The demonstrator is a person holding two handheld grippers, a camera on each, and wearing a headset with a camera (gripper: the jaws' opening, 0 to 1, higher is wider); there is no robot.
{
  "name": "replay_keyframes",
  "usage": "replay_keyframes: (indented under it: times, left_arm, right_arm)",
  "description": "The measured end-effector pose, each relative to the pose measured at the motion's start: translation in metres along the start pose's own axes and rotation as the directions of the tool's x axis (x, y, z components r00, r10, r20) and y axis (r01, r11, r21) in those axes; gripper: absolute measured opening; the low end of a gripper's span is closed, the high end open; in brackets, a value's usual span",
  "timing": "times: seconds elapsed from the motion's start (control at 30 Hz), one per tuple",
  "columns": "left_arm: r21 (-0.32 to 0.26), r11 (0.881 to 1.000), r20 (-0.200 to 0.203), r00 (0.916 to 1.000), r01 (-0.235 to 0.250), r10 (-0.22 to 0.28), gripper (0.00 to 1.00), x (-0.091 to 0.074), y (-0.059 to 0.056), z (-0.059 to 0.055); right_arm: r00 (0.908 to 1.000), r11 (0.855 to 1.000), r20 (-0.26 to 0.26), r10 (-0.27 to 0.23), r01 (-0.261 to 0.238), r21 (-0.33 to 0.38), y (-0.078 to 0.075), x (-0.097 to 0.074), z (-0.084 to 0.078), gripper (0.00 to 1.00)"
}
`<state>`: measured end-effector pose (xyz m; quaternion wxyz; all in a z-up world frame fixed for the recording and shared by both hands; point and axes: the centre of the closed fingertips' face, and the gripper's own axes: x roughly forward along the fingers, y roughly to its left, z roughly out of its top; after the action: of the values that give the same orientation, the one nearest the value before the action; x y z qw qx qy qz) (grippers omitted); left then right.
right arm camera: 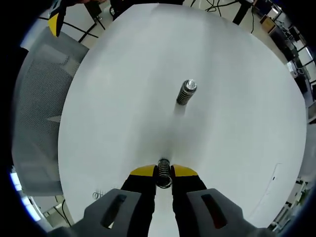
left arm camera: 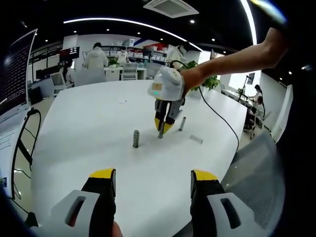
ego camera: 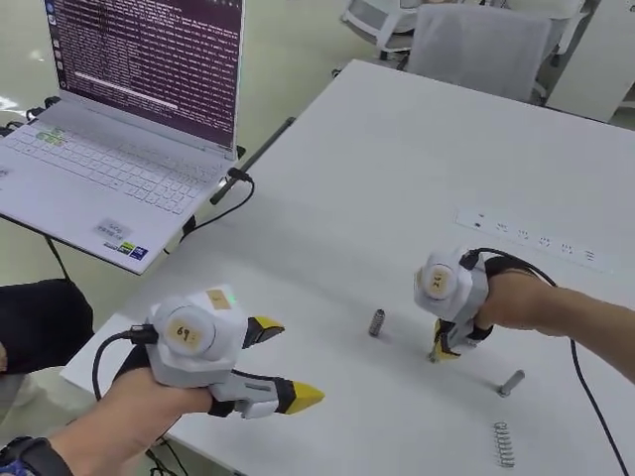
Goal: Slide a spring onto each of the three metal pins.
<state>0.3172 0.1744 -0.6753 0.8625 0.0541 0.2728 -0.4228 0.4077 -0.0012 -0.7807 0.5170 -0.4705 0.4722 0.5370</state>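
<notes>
Altogether three springs show: pinned spring (ego camera: 377, 322), gripped spring (right arm camera: 164, 174), loose spring (ego camera: 503, 443).

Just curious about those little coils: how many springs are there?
3: an upright spring already on a pin, a held spring in the right gripper, and a loose spring lying flat near the table edge.

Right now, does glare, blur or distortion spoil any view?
Head view: evenly lit, sharp. Left gripper view: fisheye bows the white table, bright ceiling strips glare. Right gripper view: the coiled steel spring between the yellow-tipped jaws is sharp.
</notes>
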Motion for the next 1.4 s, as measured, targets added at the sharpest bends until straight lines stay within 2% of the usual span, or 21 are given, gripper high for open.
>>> replay_keyframes:
  times: [0.33, 0.67, 0.87, 1.0, 1.2, 1.4]
  left_arm:
    - [0.001, 1.0, -0.002, 1.0, -0.002, 0.002, 0.56, 0.0, 0.001, 0.0]
    - [0.001, 1.0, 0.006, 1.0, 0.001, -0.001, 0.57, 0.0, -0.001, 0.002]
    - [-0.001, 1.0, 0.01, 1.0, 0.002, -0.002, 0.57, 0.0, -0.002, 0.002]
    - [0.002, 1.0, 0.012, 0.9999, 0.002, -0.002, 0.57, -0.001, -0.003, 0.004]
    - [-0.002, 1.0, 0.02, 0.9998, 0.001, -0.001, 0.57, -0.001, -0.004, 0.007]
    - [0.001, 1.0, 0.021, 0.9998, 0.005, -0.005, 0.57, -0.001, -0.007, 0.006]
  right_arm:
    - [1.0, 1.0, 0.0, 0.0, 0.0, 0.018, 0.001, 0.003, -0.002, 0.1]
    - [0.9996, 0.999, 0.016, -0.023, 0.022, 0.043, 0.003, -0.009, -0.006, 0.18]
    - [0.998, 0.996, 0.042, -0.048, 0.044, 0.076, 0.003, -0.018, -0.005, 0.21]
    - [0.9951, 0.992, 0.062, -0.077, 0.07, 0.103, 0.003, -0.028, -0.005, 0.25]
    - [0.9856, 0.98, 0.126, -0.113, 0.09, 0.177, 0.006, -0.04, -0.005, 0.29]
    - [0.9794, 0.97, 0.144, -0.142, 0.109, 0.218, 0.01, -0.047, -0.012, 0.32]
